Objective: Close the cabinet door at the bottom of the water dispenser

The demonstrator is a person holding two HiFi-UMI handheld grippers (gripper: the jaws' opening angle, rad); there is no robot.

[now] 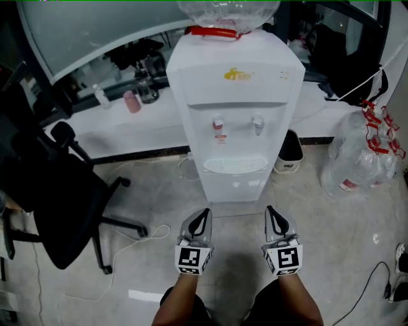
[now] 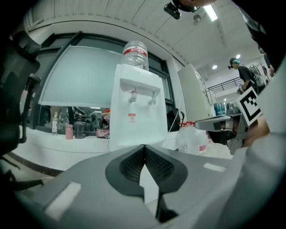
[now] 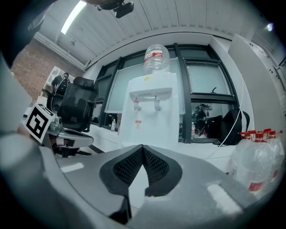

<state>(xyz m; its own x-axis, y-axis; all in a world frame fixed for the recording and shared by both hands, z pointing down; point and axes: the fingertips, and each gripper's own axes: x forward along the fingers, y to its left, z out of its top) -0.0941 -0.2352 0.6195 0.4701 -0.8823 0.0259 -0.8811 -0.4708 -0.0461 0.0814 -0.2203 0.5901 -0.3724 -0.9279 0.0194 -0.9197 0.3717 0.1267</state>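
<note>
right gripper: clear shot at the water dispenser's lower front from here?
Probably yes. The right gripper, jaws shut, faces the water dispenser with only bare floor between them; the small bin stands off to one side.

White water dispenser (image 1: 234, 95) stands upright (bottle (image 1: 227, 13) on top), cabinet door (image 1: 236, 186) flush

Nothing readable anywhere here. The water dispenser (image 1: 236, 102) carries a yellow logo (image 1: 238, 75) at twelve o'clock on its front, too small to read. A red-and-white sticker (image 1: 220, 136) sits under the left tap (image 1: 218, 121), and its print is illegible too.
</note>
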